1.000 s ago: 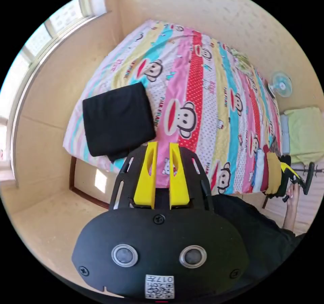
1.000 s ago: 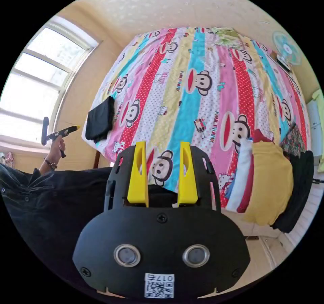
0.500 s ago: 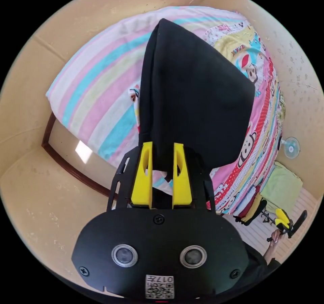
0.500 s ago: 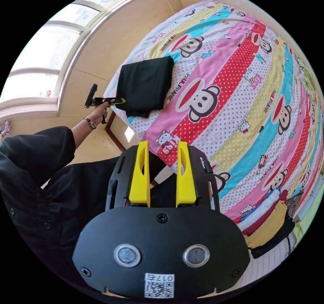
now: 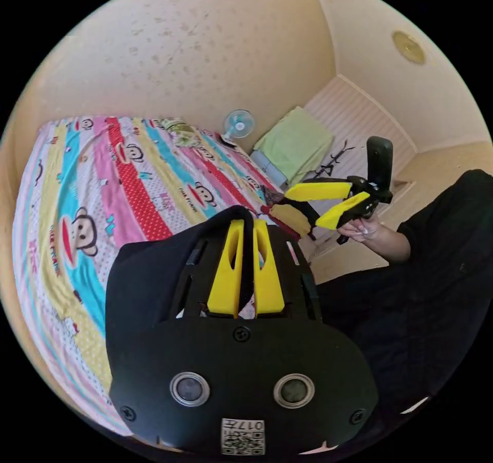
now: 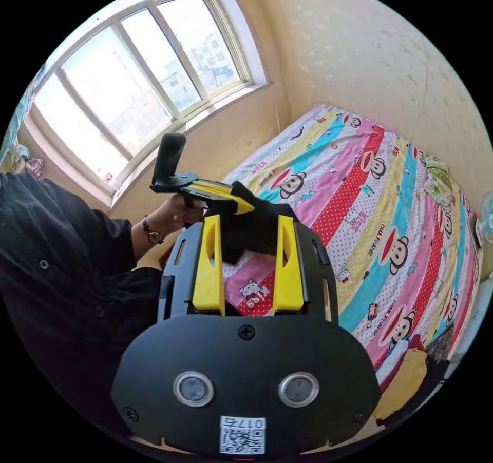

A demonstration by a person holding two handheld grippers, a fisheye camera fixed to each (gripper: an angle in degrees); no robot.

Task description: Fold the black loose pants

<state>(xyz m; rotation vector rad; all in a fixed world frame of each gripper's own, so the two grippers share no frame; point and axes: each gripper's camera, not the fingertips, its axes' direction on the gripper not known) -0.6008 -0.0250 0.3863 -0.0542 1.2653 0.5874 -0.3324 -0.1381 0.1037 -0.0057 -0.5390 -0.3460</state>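
The bed in its striped cartoon sheet spreads ahead of both grippers. The black loose pants, folded into a soft, light, floppy bundle, hang pinched at one edge between the closed jaws of the left gripper; a mid-fold hold would sag less. The right gripper is spread, empty, just short of the bundle.

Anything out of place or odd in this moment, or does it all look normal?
Nothing stands out. The left gripper is shut on the black pants, holding the folded bundle off the cartoon-print bedsheet. The right gripper is open and holds nothing. A stack of folded clothes sits tidily at the bed's edge.
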